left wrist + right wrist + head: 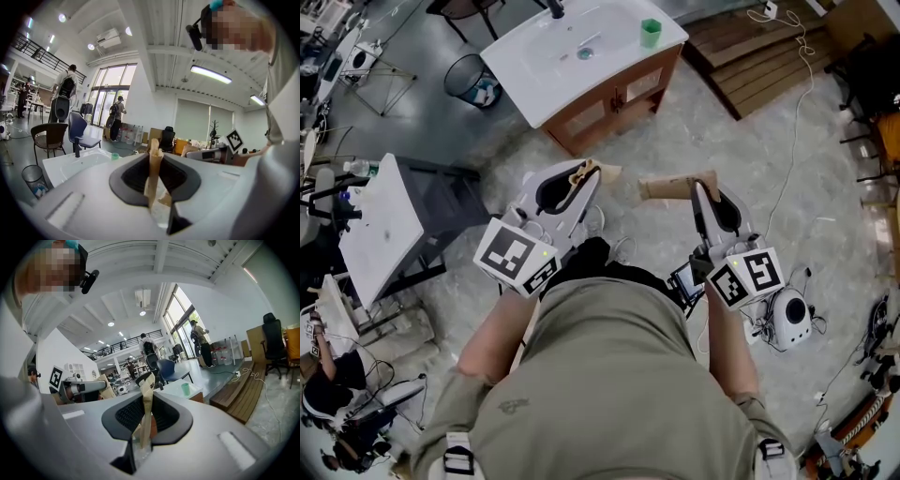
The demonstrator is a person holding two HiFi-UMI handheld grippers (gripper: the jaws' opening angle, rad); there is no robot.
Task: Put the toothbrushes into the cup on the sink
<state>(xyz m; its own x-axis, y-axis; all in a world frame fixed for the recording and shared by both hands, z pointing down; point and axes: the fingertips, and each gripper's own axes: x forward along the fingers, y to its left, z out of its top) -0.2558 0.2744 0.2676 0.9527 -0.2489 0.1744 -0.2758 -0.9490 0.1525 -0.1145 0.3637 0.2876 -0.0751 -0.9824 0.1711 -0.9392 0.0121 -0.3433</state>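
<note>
The white sink on its wooden cabinet stands ahead of me, with a green cup at its right corner. Both grippers are held up in front of my body, well short of the sink. My left gripper is shut on a tan paper-wrapped toothbrush, which stands upright between the jaws as toothbrush. My right gripper is shut on a brown wrapped toothbrush, also seen as toothbrush. The cup and cup show far off in both gripper views.
A black faucet stands at the sink's back. A mesh waste bin is left of the sink, a white table at my left, wooden pallets at the right. A white round device and cables lie on the floor.
</note>
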